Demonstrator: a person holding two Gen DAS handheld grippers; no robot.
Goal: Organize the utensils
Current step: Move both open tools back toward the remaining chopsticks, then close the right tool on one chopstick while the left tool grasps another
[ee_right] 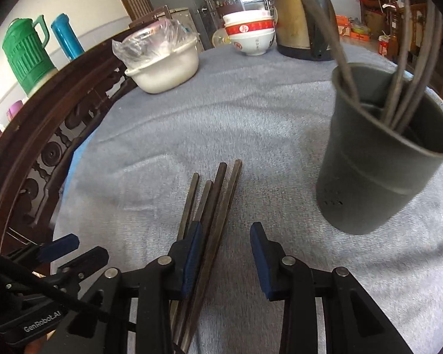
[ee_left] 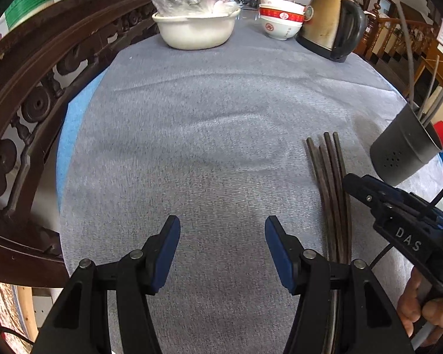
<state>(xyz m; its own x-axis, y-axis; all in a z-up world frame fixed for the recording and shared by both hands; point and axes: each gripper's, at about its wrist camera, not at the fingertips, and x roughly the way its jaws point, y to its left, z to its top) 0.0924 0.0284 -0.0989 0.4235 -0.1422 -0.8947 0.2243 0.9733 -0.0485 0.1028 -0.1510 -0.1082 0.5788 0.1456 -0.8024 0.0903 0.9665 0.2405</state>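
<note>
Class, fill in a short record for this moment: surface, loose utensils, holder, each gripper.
Surface: grey cloth
Loose utensils: four dark chopsticks lying together on the cloth
Holder: dark cup, upright, several chopsticks already inside
Left gripper: open, nothing between its jaws
Right gripper: open over the loose chopsticks, no grip
</note>
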